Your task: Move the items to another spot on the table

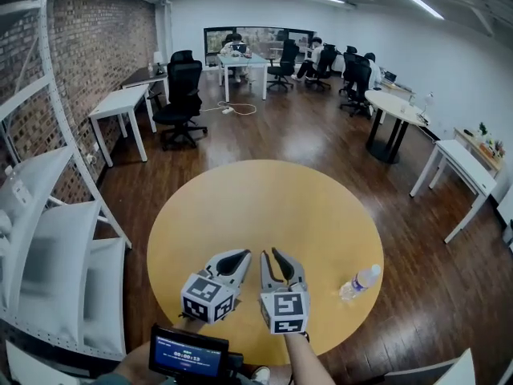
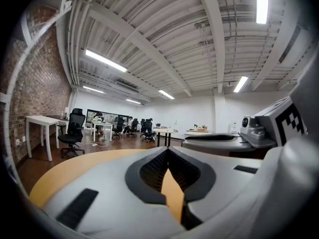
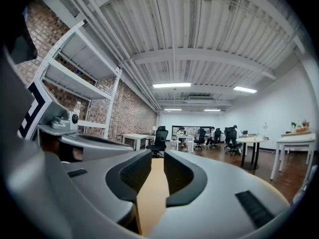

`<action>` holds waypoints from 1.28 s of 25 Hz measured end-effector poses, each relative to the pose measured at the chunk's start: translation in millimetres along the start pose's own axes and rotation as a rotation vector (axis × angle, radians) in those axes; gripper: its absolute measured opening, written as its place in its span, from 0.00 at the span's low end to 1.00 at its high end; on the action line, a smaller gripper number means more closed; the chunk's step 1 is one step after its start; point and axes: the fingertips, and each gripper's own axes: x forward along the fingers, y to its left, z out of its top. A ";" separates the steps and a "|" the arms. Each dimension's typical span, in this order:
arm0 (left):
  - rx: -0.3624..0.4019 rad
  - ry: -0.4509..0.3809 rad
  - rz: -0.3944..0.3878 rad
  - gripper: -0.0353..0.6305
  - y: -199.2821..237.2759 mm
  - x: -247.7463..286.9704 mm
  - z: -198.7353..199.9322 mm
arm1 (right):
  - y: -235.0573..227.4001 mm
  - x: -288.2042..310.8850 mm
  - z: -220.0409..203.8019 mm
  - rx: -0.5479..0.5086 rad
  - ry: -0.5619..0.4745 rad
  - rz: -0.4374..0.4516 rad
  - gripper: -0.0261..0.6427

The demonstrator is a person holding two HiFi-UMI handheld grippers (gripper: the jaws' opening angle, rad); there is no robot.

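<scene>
Head view alone showed you the water bottle [image 1: 359,281] lying near the right edge of the surface [image 1: 264,207]. Your left hand-held gripper [image 1: 244,254] was pressed together and your right hand-held gripper [image 1: 269,253] narrowly spread, both empty.

Open office: brick wall [image 1: 104,46] at left, white walls [image 1: 449,46] elsewhere.
Dark wood floor [image 1: 304,135]. White shelving [image 1: 56,239] against the brick. Yellow round table [image 1: 264,207] in foreground; white desks [image 1: 119,103], black chairs [image 1: 183,95] and a second round table [image 1: 393,107] beyond. Glazed partition [image 1: 258,40] at far end. Ceiling strip lights [image 1: 415,1] lit.
</scene>
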 end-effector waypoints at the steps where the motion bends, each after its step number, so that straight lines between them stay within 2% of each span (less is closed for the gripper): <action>1: 0.001 -0.008 0.005 0.07 7.0 -3.0 -0.1 | 7.7 4.5 3.5 0.002 -0.006 0.013 0.14; 6: 0.000 -0.010 0.027 0.07 30.1 -17.5 3.9 | 35.8 19.4 11.8 0.041 -0.021 0.056 0.04; 13: 0.008 -0.030 0.034 0.07 43.2 -28.3 5.7 | 60.1 27.9 13.4 0.040 -0.010 0.084 0.04; 32: 0.007 -0.042 0.024 0.07 50.2 -35.8 4.6 | 67.1 30.2 14.1 0.029 -0.001 0.064 0.04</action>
